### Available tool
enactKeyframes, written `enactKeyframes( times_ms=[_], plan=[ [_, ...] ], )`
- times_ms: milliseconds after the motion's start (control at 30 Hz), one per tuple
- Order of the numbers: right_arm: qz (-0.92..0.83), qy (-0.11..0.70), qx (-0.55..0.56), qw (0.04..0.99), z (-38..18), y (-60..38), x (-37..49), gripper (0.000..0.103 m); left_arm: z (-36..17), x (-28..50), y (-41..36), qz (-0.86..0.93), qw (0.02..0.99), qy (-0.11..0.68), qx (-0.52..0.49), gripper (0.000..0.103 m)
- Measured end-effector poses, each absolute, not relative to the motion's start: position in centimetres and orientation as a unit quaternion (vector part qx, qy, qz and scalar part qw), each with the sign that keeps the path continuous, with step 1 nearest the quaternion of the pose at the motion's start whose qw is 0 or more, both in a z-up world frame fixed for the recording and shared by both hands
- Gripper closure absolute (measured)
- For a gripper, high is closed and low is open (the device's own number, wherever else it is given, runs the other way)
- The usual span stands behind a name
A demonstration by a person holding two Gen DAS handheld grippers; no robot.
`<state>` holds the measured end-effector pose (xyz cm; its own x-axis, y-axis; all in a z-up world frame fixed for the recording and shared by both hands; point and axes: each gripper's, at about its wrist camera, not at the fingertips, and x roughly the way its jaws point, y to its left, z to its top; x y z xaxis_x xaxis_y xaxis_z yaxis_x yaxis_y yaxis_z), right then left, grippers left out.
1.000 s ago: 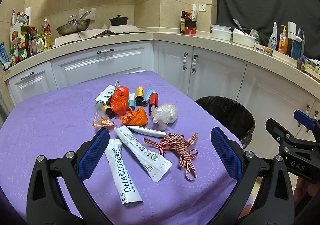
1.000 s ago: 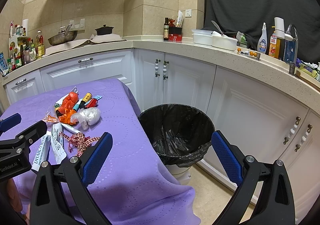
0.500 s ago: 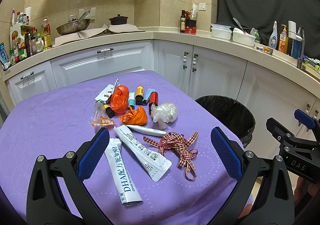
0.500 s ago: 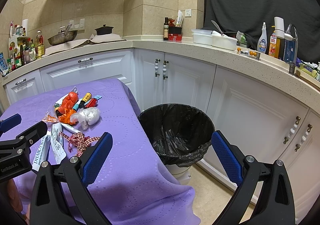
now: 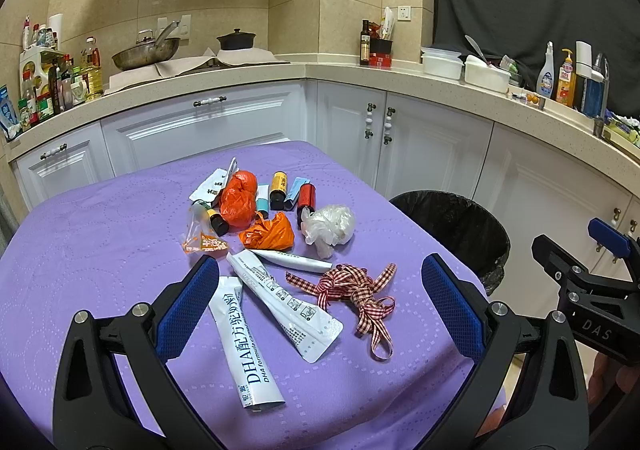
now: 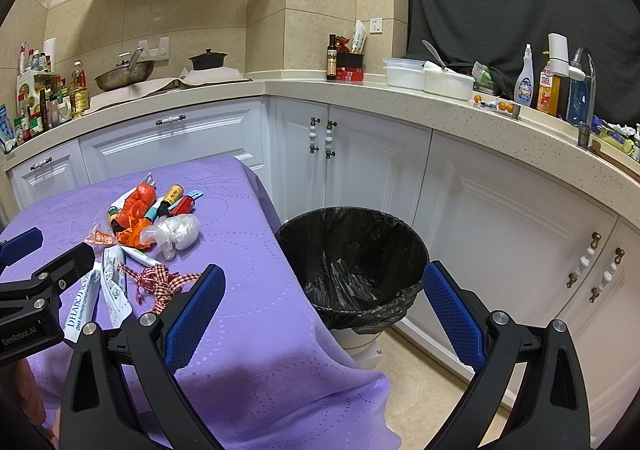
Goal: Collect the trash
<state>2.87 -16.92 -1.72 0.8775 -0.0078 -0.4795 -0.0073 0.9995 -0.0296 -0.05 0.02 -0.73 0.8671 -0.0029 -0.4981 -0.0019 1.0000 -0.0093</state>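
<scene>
- A corner kitchen, white cabinets all round, and in the middle a table under a purple tablecloth [image 5: 100, 250] with a litter pile on it.
- Left gripper [image 5: 320, 290] hangs over the near edge of the pile, jaws spread wide, nothing between them.
- Right gripper [image 6: 322, 300] is spread wide too, empty, aimed past the table corner toward the black-lined trash bin [image 6: 352, 258] on the floor just beside the table.
- Closest under the left jaws: a white DHA sachet [image 5: 248, 350], a second printed sachet [image 5: 286, 302] crossing its top end, and a red-checked ribbon [image 5: 356, 290] tangled just right of them.
- Further out: a white tube [image 5: 292, 256], crumpled orange wrapper [image 5: 270, 232], a clear plastic wad [image 5: 330, 226], an orange bag [image 5: 238, 197], and small bottles at the back, yellow [image 5: 279, 185] and red [image 5: 306, 197] among them.
- Nothing shows in the bin but its liner, so I'd call this the very start: choosing the first piece.
- Next move, by my reading: drop the left jaws onto a near item. The flat sachets lie flush to the cloth and may slip the pads or drag fabric; the bunched ribbon offers an easier pinch.
</scene>
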Motion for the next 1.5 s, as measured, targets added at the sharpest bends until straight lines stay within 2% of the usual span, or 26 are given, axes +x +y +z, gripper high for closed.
enactKeyframes(
  times_ms=[567, 667, 700, 767, 800, 833, 867, 900, 933, 1200, 1300, 1433, 1467, 1500],
  plan=[
    [0.076, 0.265, -0.023, 0.961, -4.1, -12.8, 4.8, 0.007, -3.5, -0.2, 6.3, 0.061, 0.95, 0.307, -0.012, 0.006],
    [0.104, 0.269, -0.024, 0.957, -4.6, -11.2, 5.4, 0.007, -3.9, -0.3, 7.5, 0.07, 0.946, 0.316, -0.019, 0.015],
    [0.115, 0.274, -0.028, 0.955, -4.9, -10.4, 5.8, 0.007, -4.1, -0.3, 7.8, 0.071, 0.944, 0.32, -0.021, 0.022],
    [0.124, 0.281, -0.033, 0.951, -5.4, -9.7, 6.1, 0.009, -4.4, -0.3, 8.3, 0.071, 0.942, 0.328, -0.025, 0.024],
    [0.13, 0.285, -0.034, 0.949, -5.5, -9.4, 6.3, 0.011, -4.5, -0.3, 8.5, 0.071, 0.941, 0.331, -0.028, 0.024],
    [0.138, 0.29, -0.036, 0.946, -5.8, -9.0, 6.5, 0.022, -4.7, -0.3, 8.7, 0.07, 0.94, 0.333, -0.031, 0.024],
    [0.143, 0.298, -0.038, 0.943, -6.0, -8.8, 6.8, 0.039, -4.8, -0.3, 8.8, 0.069, 0.939, 0.334, -0.033, 0.024],
    [0.15, 0.309, -0.04, 0.938, -6.4, -8.4, 7.2, 0.045, -4.9, -0.3, 8.9, 0.068, 0.939, 0.336, -0.035, 0.025],
    [0.153, 0.316, -0.04, 0.936, -6.7, -8.4, 7.4, 0.048, -5.0, -0.2, 9.0, 0.067, 0.938, 0.338, -0.037, 0.025],
    [0.17, 0.337, -0.038, 0.925, -8.1, -7.3, 8.2, 0.048, -5.7, 0.4, 9.3, 0.066, 0.936, 0.343, -0.051, 0.025],
    [0.174, 0.343, -0.045, 0.922, -8.7, -6.9, 8.6, 0.053, -5.9, 0.6, 9.2, 0.066, 0.935, 0.345, -0.051, 0.025],
    [0.19, 0.352, -0.046, 0.915, -9.3, -6.5, 9.0, 0.067, -6.2, 0.6, 9.2, 0.068, 0.935, 0.344, -0.057, 0.038],
    [0.192, 0.353, -0.047, 0.914, -9.4, -6.4, 9.0, 0.076, -6.3, 0.6, 9.3, 0.068, 0.934, 0.345, -0.06, 0.039],
    [0.194, 0.354, -0.047, 0.914, -9.4, -6.4, 9.0, 0.077, -6.4, 0.7, 9.3, 0.066, 0.934, 0.347, -0.062, 0.041]
  ],
)
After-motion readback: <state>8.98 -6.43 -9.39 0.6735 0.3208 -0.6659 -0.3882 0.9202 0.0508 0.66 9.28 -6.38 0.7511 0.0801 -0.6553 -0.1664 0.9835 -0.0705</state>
